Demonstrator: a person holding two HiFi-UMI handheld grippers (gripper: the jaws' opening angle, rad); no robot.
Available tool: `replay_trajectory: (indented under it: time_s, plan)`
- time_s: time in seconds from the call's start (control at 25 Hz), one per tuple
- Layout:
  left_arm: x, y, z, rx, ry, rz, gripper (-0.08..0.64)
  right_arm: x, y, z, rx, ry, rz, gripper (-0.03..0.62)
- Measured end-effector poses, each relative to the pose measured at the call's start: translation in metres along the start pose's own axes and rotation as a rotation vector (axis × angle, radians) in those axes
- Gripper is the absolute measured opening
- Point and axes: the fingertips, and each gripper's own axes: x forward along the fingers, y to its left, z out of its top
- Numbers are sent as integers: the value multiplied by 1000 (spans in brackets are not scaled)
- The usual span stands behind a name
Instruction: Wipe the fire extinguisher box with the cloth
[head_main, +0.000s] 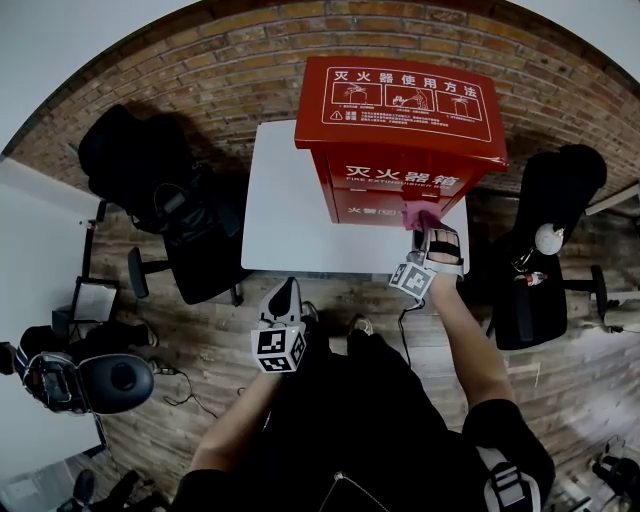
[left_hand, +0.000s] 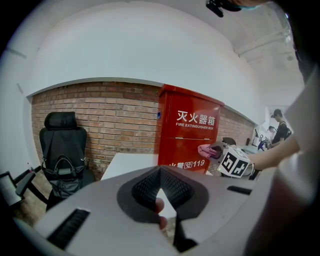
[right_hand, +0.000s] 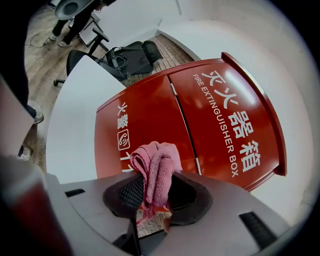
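Right tongs are clenched on the crumpled pink terry cloth, and a wad of it is sticking up out of the pads. I've got that cloth right at the lower front face of the tall red metal fire extinguisher box, by the printed numbers, though I can't tell whether it's actually touching.

Left tongs are clenched too, tips meeting on nothing. I'm holding them low, off the near edge of the white desk, over the wooden plank floor.

The box stands upright on the desk's far right part. Both doors are closed, so the contents are hidden. Left of the box the desk top is open room.

One black office chair crowds the desk's left side and another the right, with the brick wall behind.
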Motion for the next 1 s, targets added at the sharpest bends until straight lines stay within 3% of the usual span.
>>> replay_trajectory:
  time_s: [1.0]
  plan:
    - [9,-6,-3,-8,19,-12,18,24,73,-10,31,25,164,123]
